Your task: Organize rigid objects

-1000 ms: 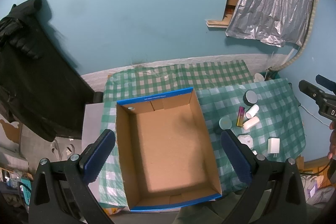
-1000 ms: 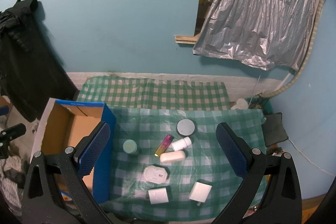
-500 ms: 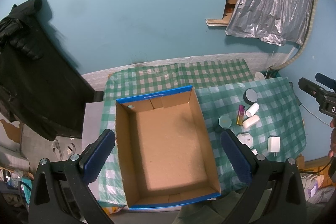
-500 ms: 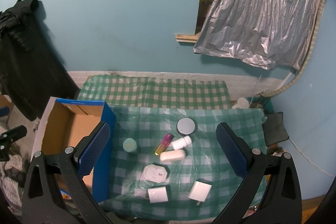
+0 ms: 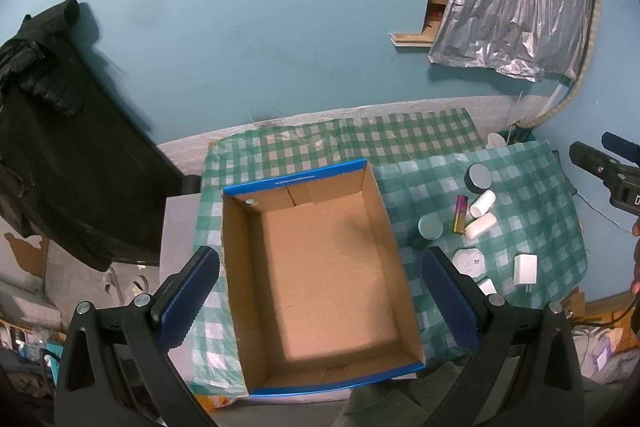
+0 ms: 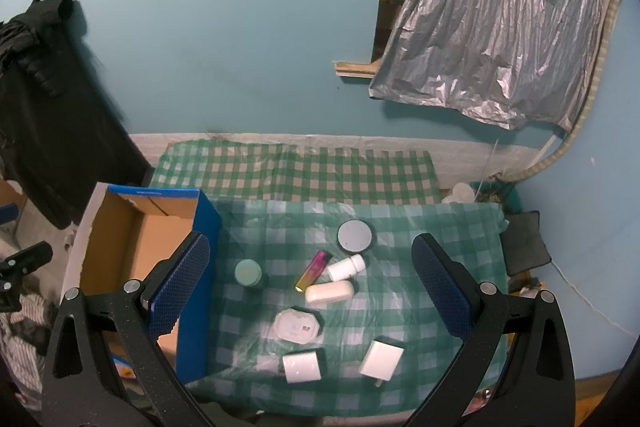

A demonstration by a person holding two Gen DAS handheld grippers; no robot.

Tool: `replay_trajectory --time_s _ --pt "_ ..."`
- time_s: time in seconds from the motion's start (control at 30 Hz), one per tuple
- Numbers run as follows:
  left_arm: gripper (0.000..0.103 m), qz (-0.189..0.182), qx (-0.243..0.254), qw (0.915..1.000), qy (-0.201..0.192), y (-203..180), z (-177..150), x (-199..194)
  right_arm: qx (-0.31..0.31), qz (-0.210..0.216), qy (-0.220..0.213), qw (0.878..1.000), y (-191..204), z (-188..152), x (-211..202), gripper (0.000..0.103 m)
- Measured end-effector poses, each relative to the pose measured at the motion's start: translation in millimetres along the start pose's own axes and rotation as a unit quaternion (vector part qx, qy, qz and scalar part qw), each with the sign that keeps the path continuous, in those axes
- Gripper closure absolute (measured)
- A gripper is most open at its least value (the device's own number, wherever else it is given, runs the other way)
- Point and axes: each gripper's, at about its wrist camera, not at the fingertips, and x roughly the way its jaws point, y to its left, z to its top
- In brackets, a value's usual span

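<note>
Change: almost nothing; both my views match the earlier ones, barring a slight drift.
Box [image 5: 320,279]: cardboard, open-topped, nearly empty, under my left gripper [image 5: 320,301], fingers wide apart, holding nothing.
Loose items: teal jar [image 6: 248,273], lighter [image 6: 313,269], white case [image 6: 330,291], chargers [image 6: 381,359], clustered on the checked cloth [image 6: 440,267] just beside the box, handy for transfer.
Right gripper [image 6: 308,293]: spread open above the cluster, empty; I judge no pick begun.

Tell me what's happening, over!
Left gripper open over the empty box. Right gripper open above the small items: jars, lighter, chargers, all on the checked cloth. Nothing in the way.
</note>
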Motion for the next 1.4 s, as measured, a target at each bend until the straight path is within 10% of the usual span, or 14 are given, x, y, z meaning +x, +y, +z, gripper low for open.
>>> replay_trajectory --time_s 1.4 --pt "0.002 0.013 -0.004 0.9995 0.028 14.8 -13.0 17.3 0.009 0.014 0.052 0.998 -12.5 -0.7 16.5 0.002"
